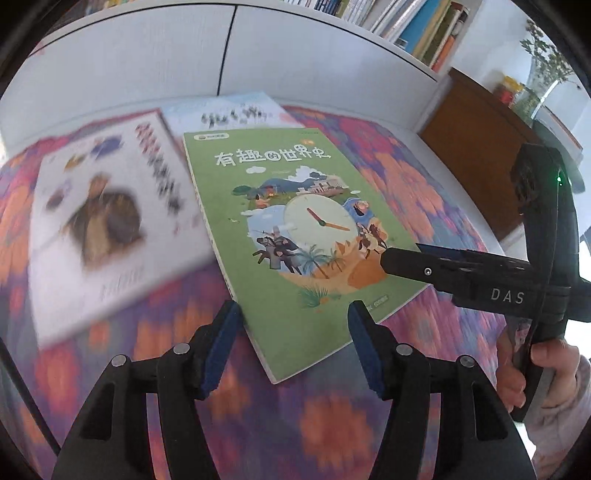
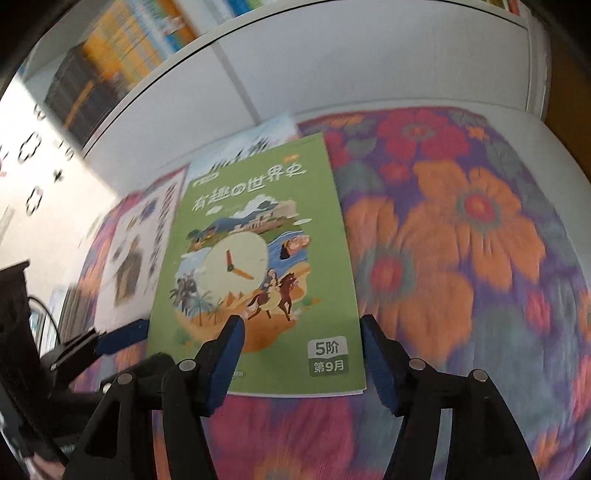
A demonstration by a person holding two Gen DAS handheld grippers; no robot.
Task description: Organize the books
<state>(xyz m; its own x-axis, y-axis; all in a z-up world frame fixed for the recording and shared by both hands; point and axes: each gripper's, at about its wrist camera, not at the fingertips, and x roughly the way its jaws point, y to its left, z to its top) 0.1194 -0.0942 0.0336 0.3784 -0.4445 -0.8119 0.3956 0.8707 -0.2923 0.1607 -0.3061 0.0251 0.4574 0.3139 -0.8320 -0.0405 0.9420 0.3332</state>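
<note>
A: Lying flat on a flower-patterned cloth (image 1: 417, 177) of orange, red and purple: a thin green paperback book (image 1: 295, 236) with a clock picture on its cover.

B: Overlapping a pale blue book (image 1: 229, 110) at the far end. Just left, a blurred white book (image 1: 110, 229).

A: Left gripper (image 1: 293, 345) with blue pads parted, hanging over the near left corner, gripping nothing.

B: Same with the right gripper (image 2: 301, 363): blue pads wide apart, spanning the near right corner, pressing on nothing.

A: Farther back, white cabinet doors (image 2: 369, 74) under shelved books (image 1: 417, 26).
</note>
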